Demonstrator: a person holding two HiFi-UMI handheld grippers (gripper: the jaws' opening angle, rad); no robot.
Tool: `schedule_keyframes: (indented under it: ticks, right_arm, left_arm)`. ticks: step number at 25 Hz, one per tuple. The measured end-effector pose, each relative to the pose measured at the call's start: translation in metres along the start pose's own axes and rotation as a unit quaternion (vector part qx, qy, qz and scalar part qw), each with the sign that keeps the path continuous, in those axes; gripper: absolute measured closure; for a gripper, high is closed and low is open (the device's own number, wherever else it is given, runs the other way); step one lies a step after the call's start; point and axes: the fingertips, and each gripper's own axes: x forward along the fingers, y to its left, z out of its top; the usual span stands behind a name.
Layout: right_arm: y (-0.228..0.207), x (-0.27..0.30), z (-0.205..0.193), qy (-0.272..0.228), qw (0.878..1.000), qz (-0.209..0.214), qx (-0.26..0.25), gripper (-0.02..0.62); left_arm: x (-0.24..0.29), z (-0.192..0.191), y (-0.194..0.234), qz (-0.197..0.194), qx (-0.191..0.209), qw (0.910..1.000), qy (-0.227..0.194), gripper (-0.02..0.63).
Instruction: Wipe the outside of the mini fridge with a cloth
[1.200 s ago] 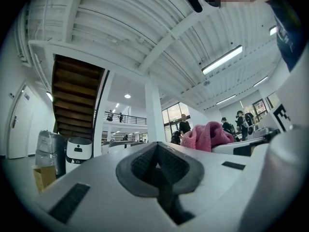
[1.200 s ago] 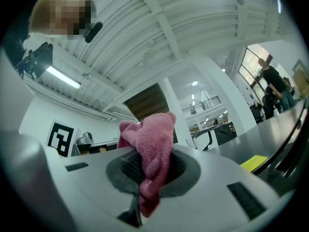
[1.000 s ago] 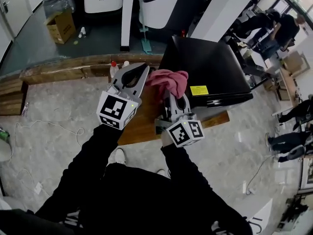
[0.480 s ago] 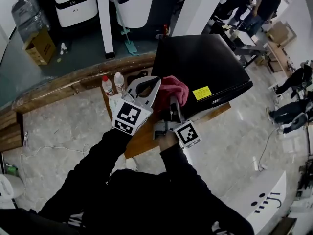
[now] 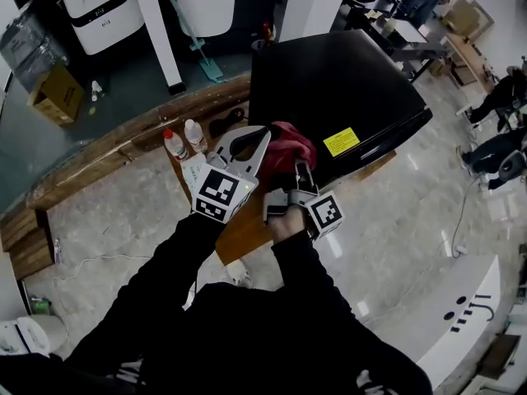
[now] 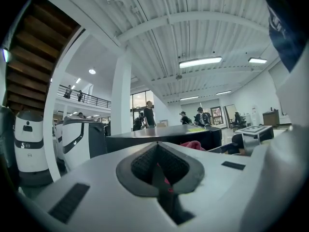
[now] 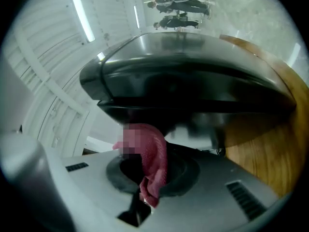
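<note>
Little has changed over the last second. Both grippers remain at the mini fridge's point(image 5: 338, 89) near left corner and the cloth point(image 5: 286, 142) is still pressed there. The head view has swung, so the fridge now sits higher and more central, and both small red-capped bottles point(image 5: 184, 141) show.

The right gripper point(image 5: 301, 169) has its jaws closed on the cloth. In the right gripper view, a fold of dark pink fabric comes up from between the pads and drapes over them, bunched against the black fridge wall just ahead. The cloth's free part is balled at the fridge's top edge, left of the yellow sticker point(image 5: 340, 141).

The left gripper point(image 5: 264, 133) is tilted toward the same corner, and its tip is touching or just beside the cloth's left side. In the left gripper view its jaws are drawn together at the tip, with only the hollow between the pads open. A thin streak of pink shows in the seam below, and I cannot tell whether that is pinched fabric or cloth seen through the gap.

The fridge lies on a wooden table point(image 5: 240, 230), with the bottles standing at the table's far left end, well apart from the grippers. A cardboard box point(image 5: 51, 97) sits on the floor beyond a wooden ledge point(image 5: 99, 159).
</note>
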Motion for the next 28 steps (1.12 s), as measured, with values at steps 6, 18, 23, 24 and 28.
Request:
schedule_keyframes:
  ticks: [6, 18, 23, 24, 28]
  right_arm:
    - [-0.028, 0.000, 0.003, -0.009, 0.999, -0.012, 0.034, 0.556]
    - [-0.119, -0.001, -0.004, -0.001, 0.997, -0.069, 0.040, 0.555]
    - [-0.161, 0.000, -0.010, 0.003, 0.995, -0.090, 0.044, 0.554]
    - [-0.171, -0.001, -0.012, 0.004, 0.994, -0.099, 0.044, 0.554]
    - [-0.212, -0.007, -0.016, 0.005, 0.989, -0.138, 0.045, 0.554]
  left_arm:
    - [0.014, -0.027, -0.006, -0.021, -0.017, 0.9996, 0.011, 0.600]
    - [0.035, -0.120, -0.019, -0.070, -0.055, 0.9954, 0.035, 0.601]
    - [0.039, -0.175, -0.026, -0.088, -0.064, 0.9920, 0.065, 0.600]
    - [0.039, -0.186, -0.028, -0.089, -0.065, 0.9911, 0.074, 0.601]
    - [0.040, -0.226, -0.032, -0.093, -0.073, 0.9868, 0.111, 0.600]
